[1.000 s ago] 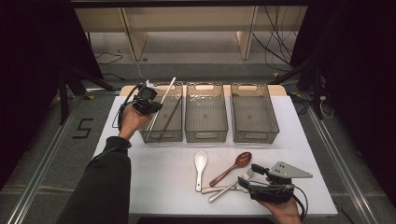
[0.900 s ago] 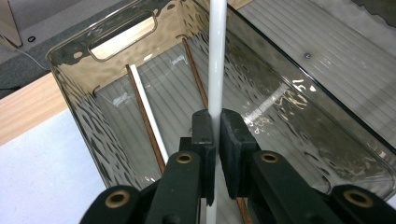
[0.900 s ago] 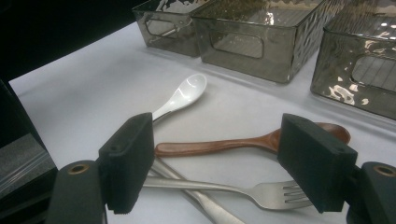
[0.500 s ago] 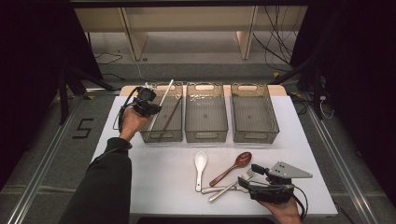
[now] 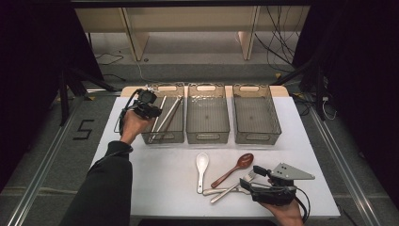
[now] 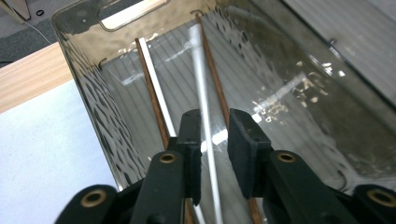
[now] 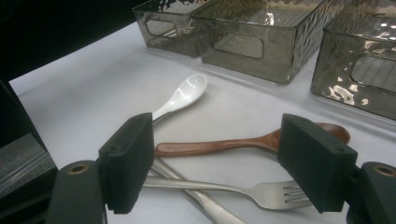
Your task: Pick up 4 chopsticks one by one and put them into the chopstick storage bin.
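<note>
Left hand-held gripper [image 6: 214, 140] over the leftmost clear smoked-plastic bin [image 5: 165, 136]: jaws have just been opening, now a narrow gap; the white chopstick [image 6: 201, 88] lies loose between them, dropped flat among the brown wooden chopsticks [image 6: 152, 100], where earlier it stood propped up. Looks delivered. Right hand-held gripper [image 7: 217, 161] gapes wide above the steel fork [image 7: 219, 187] on the white counter [image 5: 155, 179], likely next

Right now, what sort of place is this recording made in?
Most likely a lab or studio data-collection rig, not a kitchen: a white table with three clear bins and loose cutlery, dark curtains at the sides, cables on the bare floor.
</note>
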Available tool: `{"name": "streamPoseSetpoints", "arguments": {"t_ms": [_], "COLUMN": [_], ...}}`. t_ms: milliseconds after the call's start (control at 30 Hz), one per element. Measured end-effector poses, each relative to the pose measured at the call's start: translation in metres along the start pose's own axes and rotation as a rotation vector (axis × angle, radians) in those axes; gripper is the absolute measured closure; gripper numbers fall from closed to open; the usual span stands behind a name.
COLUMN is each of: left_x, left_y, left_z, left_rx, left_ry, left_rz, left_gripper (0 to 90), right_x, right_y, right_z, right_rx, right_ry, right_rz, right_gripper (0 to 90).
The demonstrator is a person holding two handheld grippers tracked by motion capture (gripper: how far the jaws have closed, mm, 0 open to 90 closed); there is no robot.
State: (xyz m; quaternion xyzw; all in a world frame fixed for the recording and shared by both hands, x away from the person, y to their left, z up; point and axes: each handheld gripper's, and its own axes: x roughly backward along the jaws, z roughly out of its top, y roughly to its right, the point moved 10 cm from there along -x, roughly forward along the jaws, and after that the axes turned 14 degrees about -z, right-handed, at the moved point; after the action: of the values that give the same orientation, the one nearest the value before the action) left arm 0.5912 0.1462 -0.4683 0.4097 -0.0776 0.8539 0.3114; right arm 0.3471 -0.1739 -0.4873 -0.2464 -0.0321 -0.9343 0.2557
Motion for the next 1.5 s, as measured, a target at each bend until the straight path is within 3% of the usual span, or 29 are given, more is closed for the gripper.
{"name": "streamPoseSetpoints", "arguments": {"t_ms": [167, 333, 433, 533, 700, 900, 1133, 1300, 1500], "left_x": [0.01, 0.022, 0.026, 0.032, 0.039, 0.045, 0.045, 0.046, 0.043], "left_y": [0.011, 0.033, 0.044, 0.053, 0.067, 0.081, 0.101, 0.11, 0.121], "left_z": [0.001, -0.001, -0.007, -0.012, -0.026, -0.041, -0.052, -0.056, -0.068], "left_rx": [0.046, 0.039, 0.029, 0.048, 0.075, 0.086, 0.067, 0.094, 0.104], "left_ry": [0.017, 0.055, 0.065, 0.101, 0.121, 0.121, 0.094, 0.122, 0.097], "left_rz": [-0.031, -0.084, -0.094, -0.119, -0.143, -0.152, -0.166, -0.179, -0.188], "left_gripper": [53.2, 43.7, 39.9, 38.2, 35.1, 31.6, 28.0, 24.9, 21.1], "right_x": [0.0, 0.0, 0.0, 0.0, 0.0, -0.001, -0.002, -0.001, -0.002], "right_y": [0.0, 0.0, 0.0, -0.001, -0.001, -0.002, -0.002, -0.001, -0.001], "right_z": [0.0, 0.0, 0.0, 0.0, 0.0, -0.001, -0.001, -0.001, 0.0], "right_rx": [0.0, -0.001, 0.005, 0.007, 0.009, 0.007, 0.01, 0.006, 0.008], "right_ry": [0.0, -0.002, -0.002, -0.004, -0.002, -0.006, -0.007, -0.006, -0.004], "right_rz": [-0.001, 0.001, 0.001, 0.002, 0.004, 0.007, 0.008, 0.007, 0.011], "right_gripper": [28.1, 28.1, 28.1, 28.1, 28.1, 28.1, 28.1, 28.1, 28.1]}}
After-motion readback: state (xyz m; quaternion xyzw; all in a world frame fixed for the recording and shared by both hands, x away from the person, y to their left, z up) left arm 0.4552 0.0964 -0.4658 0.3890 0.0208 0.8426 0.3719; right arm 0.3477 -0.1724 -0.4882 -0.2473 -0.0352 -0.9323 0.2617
